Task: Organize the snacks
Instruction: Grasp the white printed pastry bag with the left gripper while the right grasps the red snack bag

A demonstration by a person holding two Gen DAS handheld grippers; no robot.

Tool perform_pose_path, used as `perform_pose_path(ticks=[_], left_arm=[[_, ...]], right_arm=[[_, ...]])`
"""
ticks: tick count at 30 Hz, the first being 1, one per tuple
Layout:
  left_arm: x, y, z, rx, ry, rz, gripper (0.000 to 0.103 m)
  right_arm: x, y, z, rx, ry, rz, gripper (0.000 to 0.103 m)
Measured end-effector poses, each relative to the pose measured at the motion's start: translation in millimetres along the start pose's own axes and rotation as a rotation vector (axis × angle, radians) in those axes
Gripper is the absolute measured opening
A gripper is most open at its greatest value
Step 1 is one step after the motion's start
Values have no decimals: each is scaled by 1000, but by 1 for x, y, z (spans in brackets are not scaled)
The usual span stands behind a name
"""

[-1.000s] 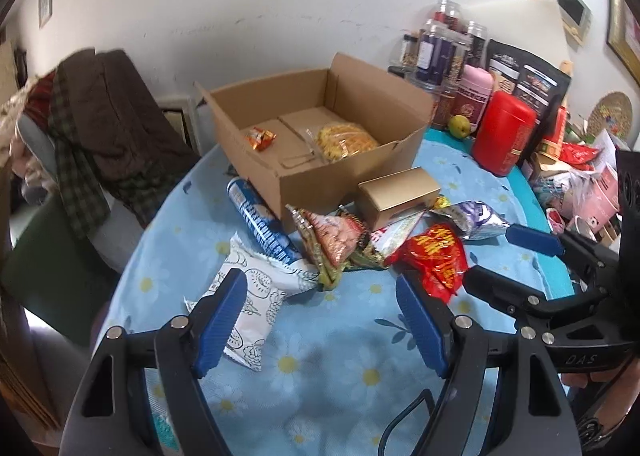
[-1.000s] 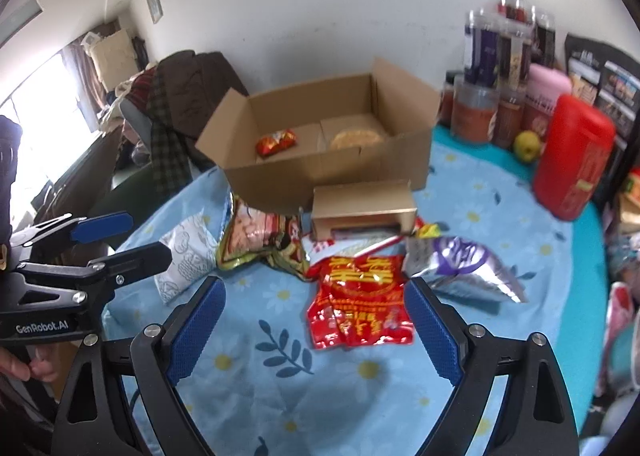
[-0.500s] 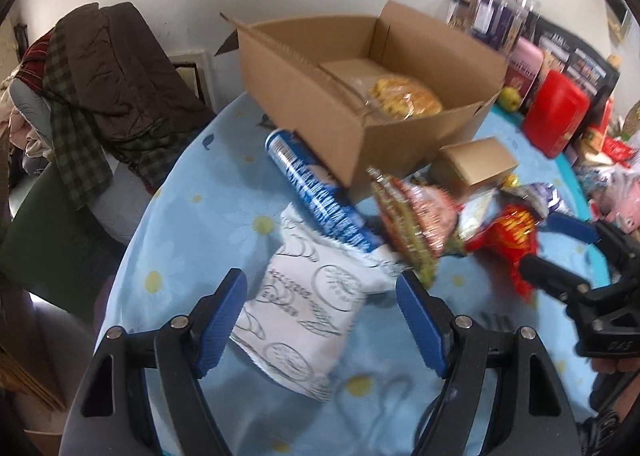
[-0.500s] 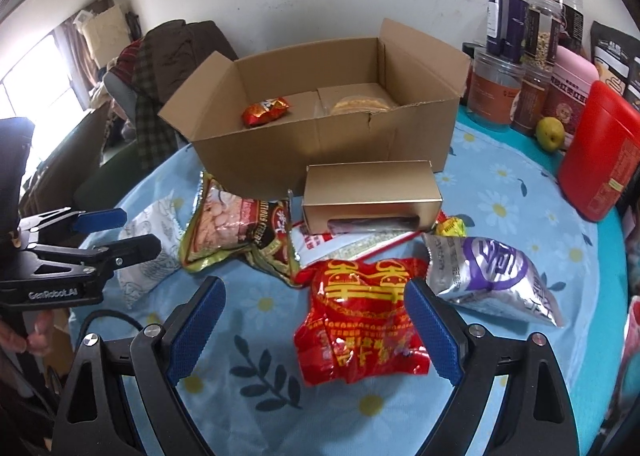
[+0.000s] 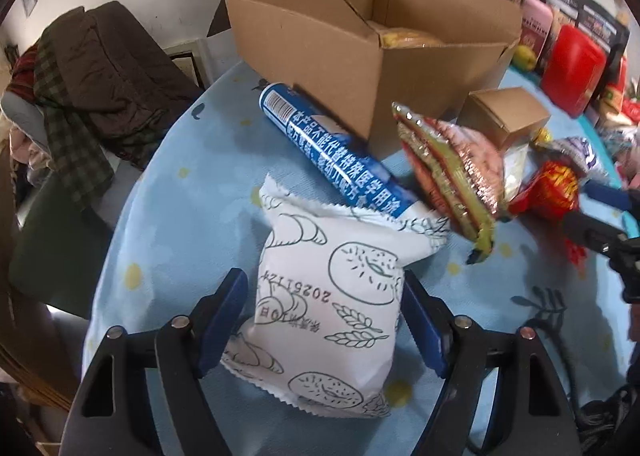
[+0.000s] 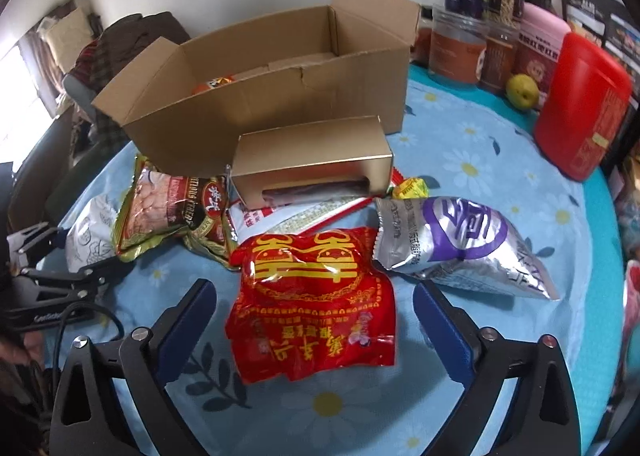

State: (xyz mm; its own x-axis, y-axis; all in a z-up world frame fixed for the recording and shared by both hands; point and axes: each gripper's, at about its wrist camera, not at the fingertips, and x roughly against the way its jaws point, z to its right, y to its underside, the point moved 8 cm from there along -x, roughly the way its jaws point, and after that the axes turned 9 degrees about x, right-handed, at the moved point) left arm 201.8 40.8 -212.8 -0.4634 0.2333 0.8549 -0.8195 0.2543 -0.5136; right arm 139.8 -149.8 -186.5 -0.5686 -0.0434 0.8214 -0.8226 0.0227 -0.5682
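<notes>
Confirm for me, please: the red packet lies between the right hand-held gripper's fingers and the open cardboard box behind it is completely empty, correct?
Not quite: the cardboard box is not empty. The right wrist view shows an orange packet inside. The red packet does lie between the right hand-held gripper fingers.

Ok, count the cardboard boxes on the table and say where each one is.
2. The large open carton stands toward the back of the table. The small box sits just in front of it. Others may be hidden behind the carton.
</notes>
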Motion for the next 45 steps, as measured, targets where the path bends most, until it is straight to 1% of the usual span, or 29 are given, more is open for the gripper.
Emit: perform_pose_path(ticks=[2, 3, 8, 11, 12, 13, 14, 15, 17, 20, 27, 34, 40, 43, 45], left_arm=[[3, 1, 2, 16, 10, 5, 59], [4, 2, 3, 19, 18, 5, 57], [8, 8, 12, 12, 33, -7, 55], [11, 12, 16, 28, 50, -18, 55], [12, 13, 18, 35, 57, -22, 55], [13, 15, 19, 39, 62, -25, 55], [13, 16, 20, 41, 65, -27, 55], [14, 17, 21, 42, 67, -28, 55], [17, 20, 22, 53, 69, -27, 55], [22, 23, 23, 59, 72, -20, 55], [32, 36, 29, 53, 87, -24, 55], [42, 53, 42, 46, 133, -51, 55], [45, 66, 55, 45, 177, -87, 55], [41, 72, 60, 38, 171, -104, 55], [39, 72, 62, 32, 156, -99, 55]], right_arm=[[-3, 0, 0, 2, -7, -6, 101], [-5, -2, -1, 12, -7, -9, 100], [-19, -5, 4, 23, -30, -34, 101], [-25, -3, 7, 6, -55, -49, 100], [-26, -2, 9, -2, -66, -49, 98], [-26, -2, 9, 0, -70, -41, 93], [-24, -2, 7, 11, -73, -35, 85], [-23, -2, 6, 28, -71, -37, 84], [-19, -1, 4, 57, -65, -31, 78], [-11, 1, 0, 80, -64, -22, 77], [5, 19, -8, 82, -80, -29, 76], [26, 39, -10, 73, -98, -43, 76], [37, 64, -18, 72, -129, -88, 76], [37, 66, -17, 65, -133, -84, 79], [31, 67, -14, 47, -135, -109, 84]])
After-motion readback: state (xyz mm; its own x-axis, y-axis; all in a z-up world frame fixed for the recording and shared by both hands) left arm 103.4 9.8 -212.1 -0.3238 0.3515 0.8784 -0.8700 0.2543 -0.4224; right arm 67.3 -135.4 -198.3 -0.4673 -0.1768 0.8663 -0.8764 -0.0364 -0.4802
